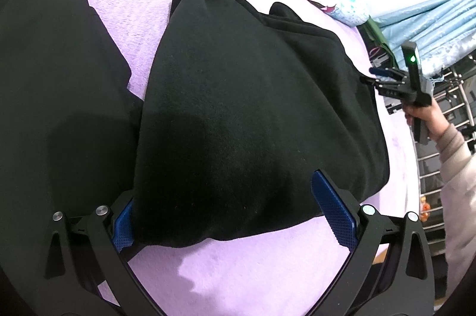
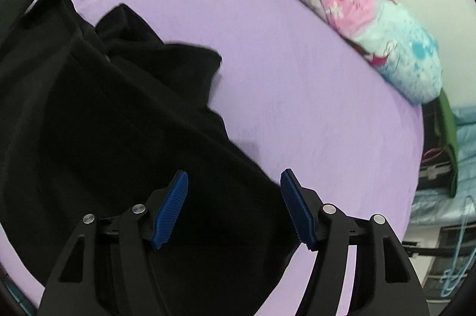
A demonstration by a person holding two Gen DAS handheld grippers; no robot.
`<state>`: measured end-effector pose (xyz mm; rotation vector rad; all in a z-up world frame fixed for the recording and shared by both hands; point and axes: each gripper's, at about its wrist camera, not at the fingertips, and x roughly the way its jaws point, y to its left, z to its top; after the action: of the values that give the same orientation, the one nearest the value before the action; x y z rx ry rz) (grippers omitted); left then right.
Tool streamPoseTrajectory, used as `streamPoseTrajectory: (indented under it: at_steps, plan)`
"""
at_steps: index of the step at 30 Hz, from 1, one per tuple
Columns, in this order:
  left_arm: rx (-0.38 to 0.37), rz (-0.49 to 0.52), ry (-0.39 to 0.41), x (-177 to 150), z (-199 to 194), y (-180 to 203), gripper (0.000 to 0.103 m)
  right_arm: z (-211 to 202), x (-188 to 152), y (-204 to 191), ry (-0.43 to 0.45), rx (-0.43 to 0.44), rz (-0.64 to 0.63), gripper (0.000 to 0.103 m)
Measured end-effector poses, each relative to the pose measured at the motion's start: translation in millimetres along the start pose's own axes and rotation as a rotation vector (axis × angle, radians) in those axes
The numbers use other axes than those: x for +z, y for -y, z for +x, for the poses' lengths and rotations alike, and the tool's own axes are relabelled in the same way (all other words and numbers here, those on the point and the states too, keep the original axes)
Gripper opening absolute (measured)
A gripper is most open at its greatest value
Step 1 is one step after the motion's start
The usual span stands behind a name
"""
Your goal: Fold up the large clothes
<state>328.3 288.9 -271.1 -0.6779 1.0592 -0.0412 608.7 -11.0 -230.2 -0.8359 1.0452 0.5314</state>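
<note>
A large black garment [image 1: 244,113] lies on a purple bed sheet [image 1: 238,265], partly folded over itself; it also shows in the right wrist view [image 2: 113,137]. My left gripper [image 1: 223,197] is open just above the garment's near edge, and the cloth hides part of its left pad. My right gripper [image 2: 235,191] is open above the garment's right edge, holding nothing. In the left wrist view the right gripper [image 1: 383,81] hovers off the garment's far right side, held by a hand.
A pink and blue floral quilt [image 2: 342,18] lies along the bed's far side. Another black cloth [image 1: 50,72] lies to the left. A metal rack [image 1: 440,137] and light blue fabric [image 1: 431,21] stand beyond the bed's right edge.
</note>
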Motion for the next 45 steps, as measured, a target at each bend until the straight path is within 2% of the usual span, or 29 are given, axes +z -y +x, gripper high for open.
streamPoseTrajectory:
  at_steps: [2, 6, 11, 13, 14, 15, 16, 19, 24, 26, 28, 31, 33, 35, 36, 37, 42, 45]
  plan:
    - [0.002, 0.004, -0.002, 0, 1, 1, 0.097, 2, -12, 0, -0.009, 0.014, 0.032, 0.063]
    - [0.005, 0.01, -0.006, 0, 3, 0, 0.097, 10, -13, 4, -0.004, 0.022, 0.046, 0.064]
    - [0.002, 0.007, -0.006, -1, 4, -1, 0.097, 26, -11, 19, -0.018, 0.031, 0.062, 0.071]
    - [0.001, 0.006, -0.007, -1, 4, -2, 0.097, 34, -12, 27, -0.039, 0.09, 0.121, 0.069]
    - [0.002, 0.005, -0.007, -1, 4, -3, 0.097, 38, -13, 27, -0.044, 0.109, 0.132, 0.067]
    - [0.001, 0.005, -0.006, -1, 4, -3, 0.097, 39, -15, 26, -0.047, 0.127, 0.133, 0.059]
    - [0.002, 0.004, -0.006, -1, 4, -3, 0.097, 40, -16, 24, -0.047, 0.141, 0.134, 0.045]
    - [0.001, 0.004, -0.006, -1, 4, -3, 0.097, 38, -18, 25, -0.031, 0.166, 0.16, 0.019]
    - [-0.009, -0.004, -0.003, -2, 3, -4, 0.097, 22, -17, 36, 0.003, 0.168, 0.175, 0.013]
    - [-0.012, -0.006, -0.001, -3, 2, -6, 0.097, 18, -17, 42, 0.017, 0.132, 0.192, 0.01]
    - [-0.007, -0.003, 0.0, -4, 2, -5, 0.097, 28, -21, 52, 0.004, 0.138, 0.255, 0.01]
    - [0.004, 0.005, -0.003, -5, 4, -5, 0.097, 45, -26, 36, -0.012, 0.127, 0.25, 0.01]
    - [0.0, -0.001, -0.005, -4, 5, -6, 0.097, 43, -26, 27, 0.014, 0.096, 0.24, 0.013]
    - [-0.014, -0.01, -0.008, -2, 4, -7, 0.097, 29, -33, 27, 0.06, 0.091, 0.271, 0.029]
    - [-0.028, -0.012, -0.009, -2, 3, -8, 0.097, 21, -37, 29, 0.084, 0.085, 0.288, 0.055]
    - [-0.036, -0.013, -0.013, 0, 2, -8, 0.097, 7, -45, 32, 0.126, 0.09, 0.305, 0.07]
    - [-0.096, -0.041, -0.012, 7, -9, -14, 0.097, -24, -86, 53, 0.172, 0.114, 0.406, 0.071]
    - [-0.128, -0.048, -0.01, 11, -12, -14, 0.097, -35, -124, 63, 0.195, 0.16, 0.493, 0.072]
